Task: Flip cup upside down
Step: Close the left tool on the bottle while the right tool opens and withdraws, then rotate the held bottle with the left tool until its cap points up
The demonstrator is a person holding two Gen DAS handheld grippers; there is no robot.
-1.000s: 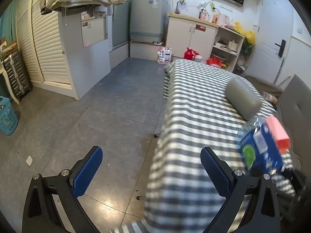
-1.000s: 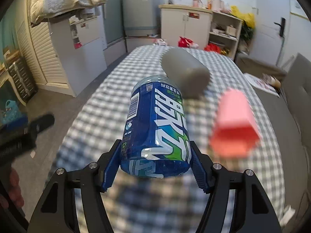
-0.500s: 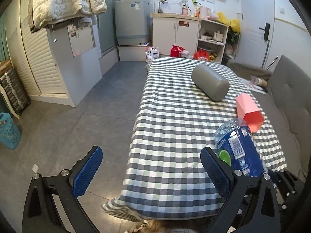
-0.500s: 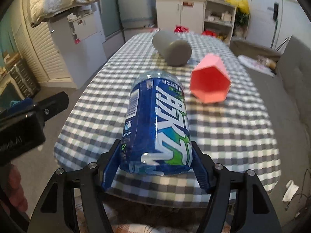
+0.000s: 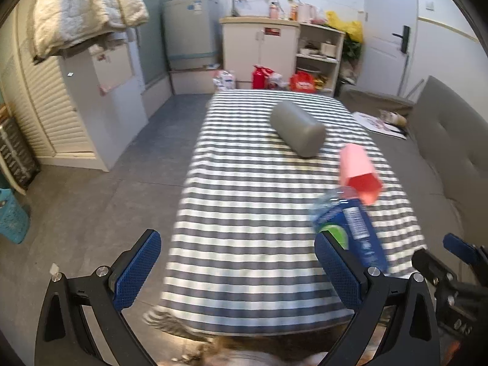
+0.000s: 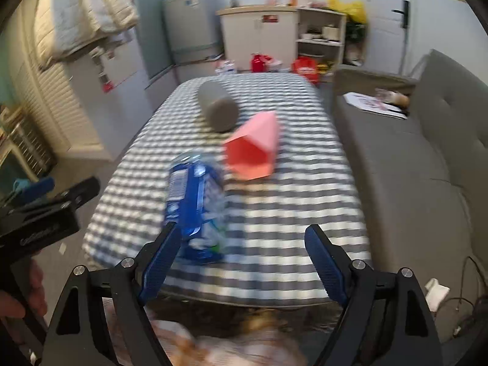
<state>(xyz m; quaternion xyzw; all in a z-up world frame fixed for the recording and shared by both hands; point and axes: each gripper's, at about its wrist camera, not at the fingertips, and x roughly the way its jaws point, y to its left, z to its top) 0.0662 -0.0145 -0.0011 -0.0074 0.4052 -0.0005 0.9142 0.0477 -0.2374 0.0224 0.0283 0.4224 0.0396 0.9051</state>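
Note:
A pink hexagonal cup [image 5: 358, 169] [image 6: 254, 149] lies on its side on the checked table [image 5: 244, 213] [image 6: 305, 213], mouth toward me. Behind it a grey cylindrical cup [image 5: 297, 128] [image 6: 216, 106] also lies on its side. A blue-labelled bottle [image 5: 350, 228] [image 6: 196, 204] shows blurred and tilted by the table's near edge, against the left finger of my right gripper [image 6: 242, 231], whose jaws stand wide apart with nothing clamped. My left gripper [image 5: 236, 241] is open and empty, over the table's near-left corner.
A grey sofa [image 5: 442, 140] [image 6: 411, 167] runs along the table's right side. Grey floor lies to the left, with a white cabinet [image 5: 100, 97] and a teal basket [image 5: 12, 216]. A hand [image 6: 18, 286] holds the left gripper's handle.
My right gripper has opened and let go of the bottle, which now sits tilted and blurred off to its left finger. The left gripper stays open.

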